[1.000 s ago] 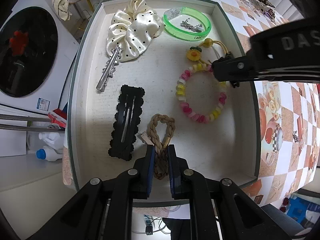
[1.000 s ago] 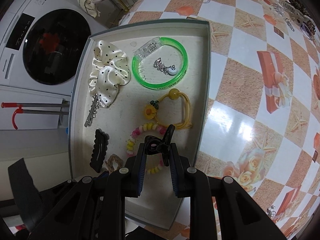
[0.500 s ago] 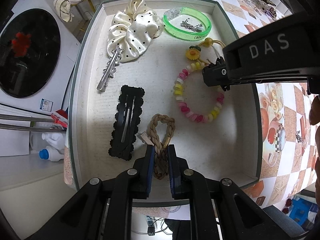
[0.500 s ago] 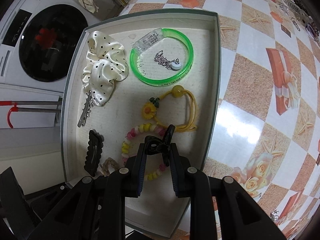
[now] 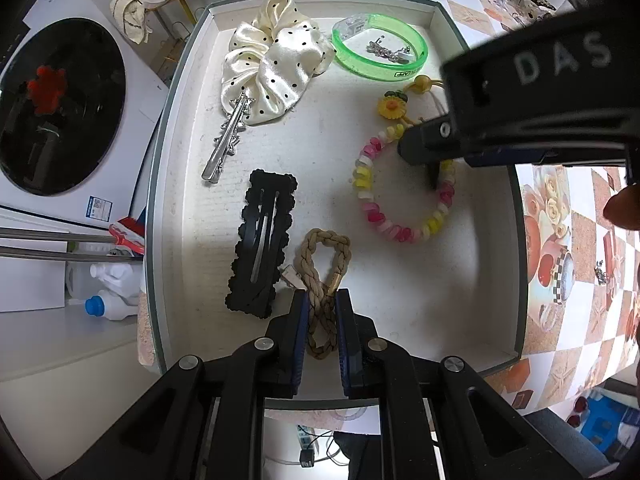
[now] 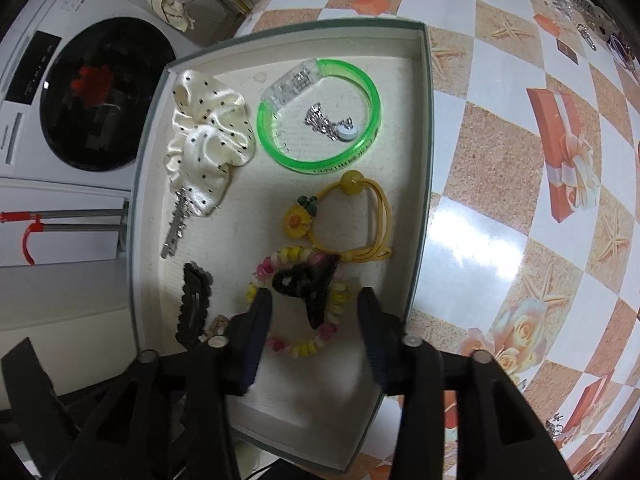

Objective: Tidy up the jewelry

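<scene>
A shallow white tray with a grey-green rim (image 5: 154,216) is seen on the checkered orange-and-white tabletop (image 6: 500,208). The left tongs (image 5: 322,334) are closed on the lower loop of a braided tan rope hair tie (image 5: 324,264), which lies at the tray's six o'clock edge in the left wrist view. Just at its nine o'clock a black scalloped snap clip (image 5: 262,240) is laid flat. The right tongs (image 6: 314,320) have just been opening; their jaws stand apart, and a small black claw clip (image 6: 310,284) is seen blurred between them, touched by neither pad, over a pink, yellow and white beaded bracelet (image 6: 296,344). At the bracelet's twelve o'clock a yellow elastic with a sunflower charm (image 6: 298,220) is placed, and beyond it a translucent green bangle (image 6: 368,92) ringing a small silver chain piece (image 6: 330,126). At ten o'clock a cream polka-dot satin scrunchie (image 5: 272,68) is overlapped by a silver star-studded hair clip (image 5: 228,140).
</scene>
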Action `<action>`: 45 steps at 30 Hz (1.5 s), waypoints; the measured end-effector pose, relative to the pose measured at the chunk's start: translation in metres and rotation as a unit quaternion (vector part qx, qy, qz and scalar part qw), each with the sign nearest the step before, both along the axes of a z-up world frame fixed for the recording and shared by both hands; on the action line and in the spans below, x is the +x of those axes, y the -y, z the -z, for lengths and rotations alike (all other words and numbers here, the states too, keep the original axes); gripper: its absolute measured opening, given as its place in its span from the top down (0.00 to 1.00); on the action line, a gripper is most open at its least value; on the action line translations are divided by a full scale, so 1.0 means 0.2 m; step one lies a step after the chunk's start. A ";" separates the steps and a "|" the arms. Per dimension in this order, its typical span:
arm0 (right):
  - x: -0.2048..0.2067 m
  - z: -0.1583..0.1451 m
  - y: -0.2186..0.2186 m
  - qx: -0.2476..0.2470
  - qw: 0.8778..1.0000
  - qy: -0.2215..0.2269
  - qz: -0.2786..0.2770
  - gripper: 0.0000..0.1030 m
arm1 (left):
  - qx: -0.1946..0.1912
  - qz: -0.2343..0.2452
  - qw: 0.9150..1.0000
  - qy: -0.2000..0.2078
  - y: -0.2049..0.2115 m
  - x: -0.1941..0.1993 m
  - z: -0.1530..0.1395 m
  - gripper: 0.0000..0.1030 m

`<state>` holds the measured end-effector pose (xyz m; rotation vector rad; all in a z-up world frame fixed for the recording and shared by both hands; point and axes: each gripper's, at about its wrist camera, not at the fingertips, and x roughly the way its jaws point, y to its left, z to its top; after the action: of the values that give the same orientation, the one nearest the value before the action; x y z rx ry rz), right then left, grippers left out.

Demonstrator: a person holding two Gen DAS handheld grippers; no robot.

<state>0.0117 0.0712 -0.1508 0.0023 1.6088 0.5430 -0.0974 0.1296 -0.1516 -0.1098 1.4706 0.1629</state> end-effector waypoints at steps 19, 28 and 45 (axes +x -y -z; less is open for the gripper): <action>0.05 -0.23 0.23 0.015 0.999 0.022 0.043 0.50 | 0.019 -0.009 0.999 0.035 -0.02 0.05 -0.16 0.00; -0.02 -0.26 0.26 -0.001 0.999 0.026 0.039 0.39 | 0.028 -0.011 0.999 0.035 -0.01 0.04 -0.21 0.00; -0.06 -0.49 0.23 -0.043 0.995 0.085 -0.004 0.20 | 0.033 -0.027 0.998 0.052 -0.07 0.03 -0.46 0.00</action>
<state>-0.0011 0.0254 -0.0526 -0.1122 1.4657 0.4669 -0.0905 0.1433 -0.0605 -0.1026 1.3570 0.2466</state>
